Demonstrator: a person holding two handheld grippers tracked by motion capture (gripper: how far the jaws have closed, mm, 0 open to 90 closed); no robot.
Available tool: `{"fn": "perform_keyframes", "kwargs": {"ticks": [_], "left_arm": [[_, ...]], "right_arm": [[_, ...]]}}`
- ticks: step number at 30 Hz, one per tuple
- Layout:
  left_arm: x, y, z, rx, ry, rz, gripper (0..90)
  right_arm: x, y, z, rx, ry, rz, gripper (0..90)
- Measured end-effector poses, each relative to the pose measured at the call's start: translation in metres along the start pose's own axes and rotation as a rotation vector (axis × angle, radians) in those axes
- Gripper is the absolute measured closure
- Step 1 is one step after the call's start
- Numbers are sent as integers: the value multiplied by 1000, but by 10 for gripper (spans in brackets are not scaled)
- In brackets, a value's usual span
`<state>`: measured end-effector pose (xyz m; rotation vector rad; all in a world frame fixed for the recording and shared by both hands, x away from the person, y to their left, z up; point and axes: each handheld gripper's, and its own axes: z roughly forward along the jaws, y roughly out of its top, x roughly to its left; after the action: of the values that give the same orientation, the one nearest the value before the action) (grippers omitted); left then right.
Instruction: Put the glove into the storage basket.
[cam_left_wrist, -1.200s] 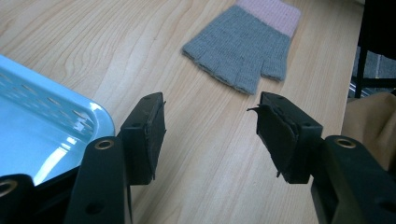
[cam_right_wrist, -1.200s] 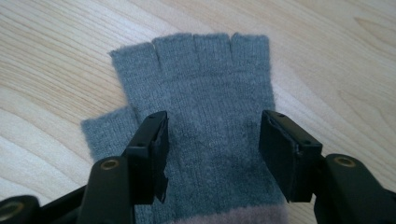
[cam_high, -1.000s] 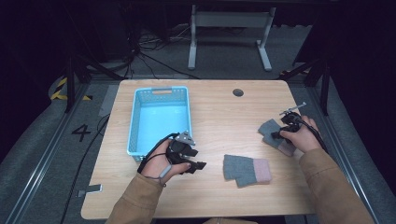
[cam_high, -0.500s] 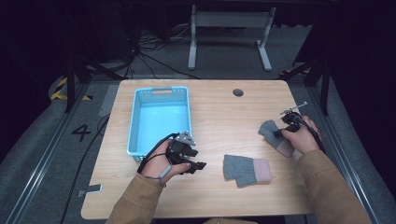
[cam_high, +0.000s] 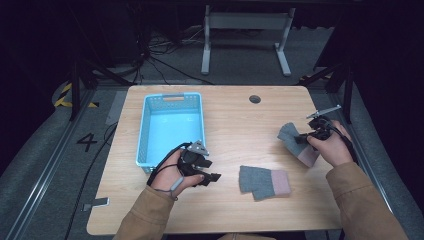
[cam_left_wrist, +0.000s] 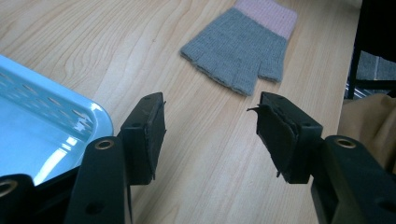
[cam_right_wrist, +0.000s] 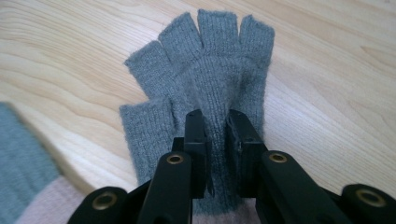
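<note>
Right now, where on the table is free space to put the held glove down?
Bare wood lies between the blue basket and the right gripper, which pinches one grey glove. The basket's floor is also bare. It is crowded near the front: the left gripper and the second glove.

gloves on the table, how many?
2. One glove lies flat near the front edge, between the hands; the other glove is pinched in the right gripper at the right side.

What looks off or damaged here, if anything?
Only the left gripper: its right pad looks frayed and peeling at the edges. Both gloves, one pinched in the right gripper, and the blue basket look fine.
</note>
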<state>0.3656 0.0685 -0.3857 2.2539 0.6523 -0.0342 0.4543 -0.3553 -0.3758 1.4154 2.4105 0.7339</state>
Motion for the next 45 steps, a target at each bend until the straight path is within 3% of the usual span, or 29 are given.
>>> {"fn": "perform_keyframes", "kwargs": {"ticks": [5,8,14,21,27,36,45], "left_arm": [[0,0,-1,0,0,1,429],[0,0,-1,-1,0,1,429],[-1,0,-1,-2,0,3,429],[-1,0,-1,-1,1,5,427],[-2,0,-1,-3,-1,4,427],[-1,0,0,1,-4,7,427],[-2,0,1,3,-8,6,427]], "right_arm": [[12,3,-13,-18,21,-42,798],[18,3,-21,-36,79,-43,797],[33,2,-34,-55,108,-96,794],[52,-7,-50,-109,180,-104,793],[71,-17,-53,-118,219,-133,793],[89,-23,-61,-130,228,-183,788],[102,-22,-47,-97,279,-262,784]]}}
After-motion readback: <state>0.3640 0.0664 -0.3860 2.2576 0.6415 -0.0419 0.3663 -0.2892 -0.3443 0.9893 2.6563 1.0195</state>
